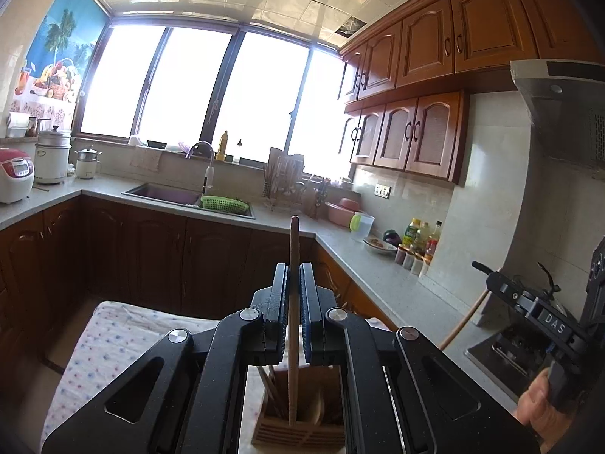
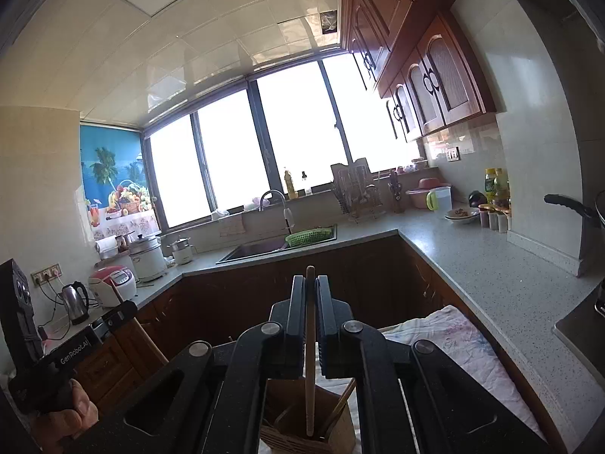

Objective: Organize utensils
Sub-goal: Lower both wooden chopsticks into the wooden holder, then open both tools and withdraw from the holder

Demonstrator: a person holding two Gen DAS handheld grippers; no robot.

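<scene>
Left gripper (image 1: 294,283): mine, clamped on long wooden chopstick (image 1: 293,325)
Right gripper (image 2: 311,295): reads "GenRobot.AI", pinching second wooden stick (image 2: 311,359)
Slatted wooden holder (image 1: 298,431): directly below both sticks

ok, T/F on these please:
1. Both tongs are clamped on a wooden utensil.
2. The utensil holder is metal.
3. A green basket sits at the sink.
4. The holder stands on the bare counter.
1. True: the left tongs and right tongs each grip a wooden stick.
2. False: the holder is wooden.
3. True: green basket at the sink.
4. False: it stands on a patterned cloth.
</scene>
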